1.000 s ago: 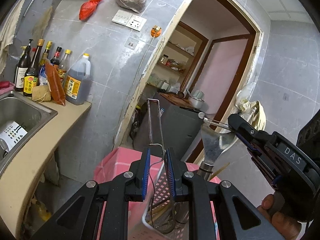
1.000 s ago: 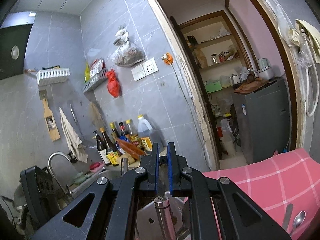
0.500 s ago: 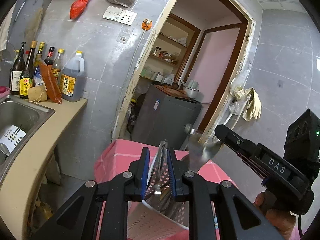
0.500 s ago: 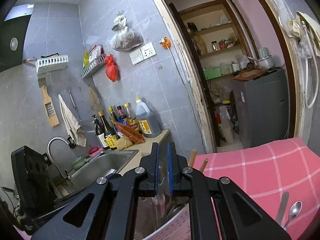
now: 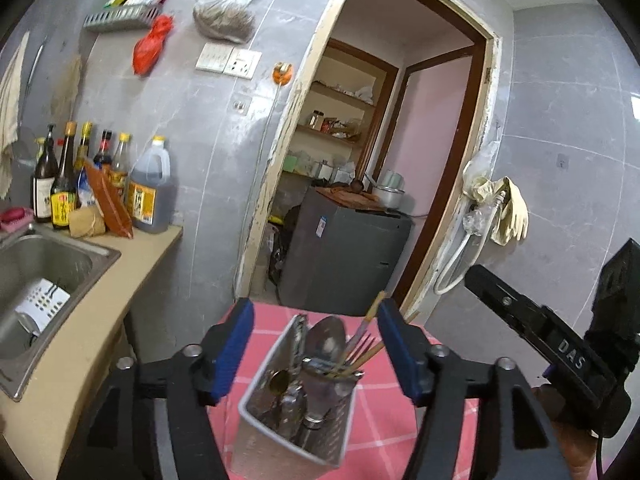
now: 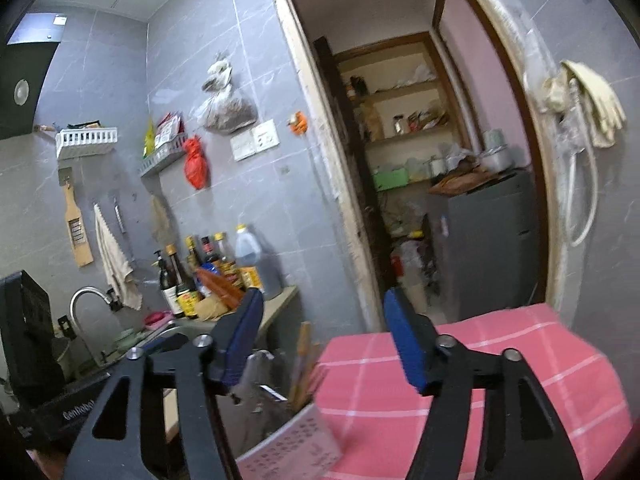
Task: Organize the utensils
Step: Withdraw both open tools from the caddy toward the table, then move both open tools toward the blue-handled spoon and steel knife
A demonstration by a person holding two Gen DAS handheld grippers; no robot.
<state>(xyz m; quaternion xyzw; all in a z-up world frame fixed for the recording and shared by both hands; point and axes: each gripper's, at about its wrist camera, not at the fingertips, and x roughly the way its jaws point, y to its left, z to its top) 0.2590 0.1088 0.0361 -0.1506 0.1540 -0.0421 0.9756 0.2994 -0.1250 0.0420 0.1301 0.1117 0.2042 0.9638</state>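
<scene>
A white perforated utensil caddy stands on the pink checked tablecloth. It holds a metal spatula, a fork, chopsticks and other metal utensils. My left gripper hovers just behind and above it. Its jaws are opening, and the blue pads touch nothing. My right gripper is up and to the right of the caddy. Its jaws are opening too, with only the chopstick tips seen low between the fingers, untouched. The right gripper's black body shows at the right edge of the left wrist view.
A steel sink and a counter with sauce bottles lie to the left. A doorway with a grey cabinet is straight ahead. Rubber gloves and a hose hang on the right wall. The pink cloth stretches to the right.
Both grippers were shut on metal utensils, lowered them into the caddy, then let go. Both now stand open and have drawn back from the caddy.
</scene>
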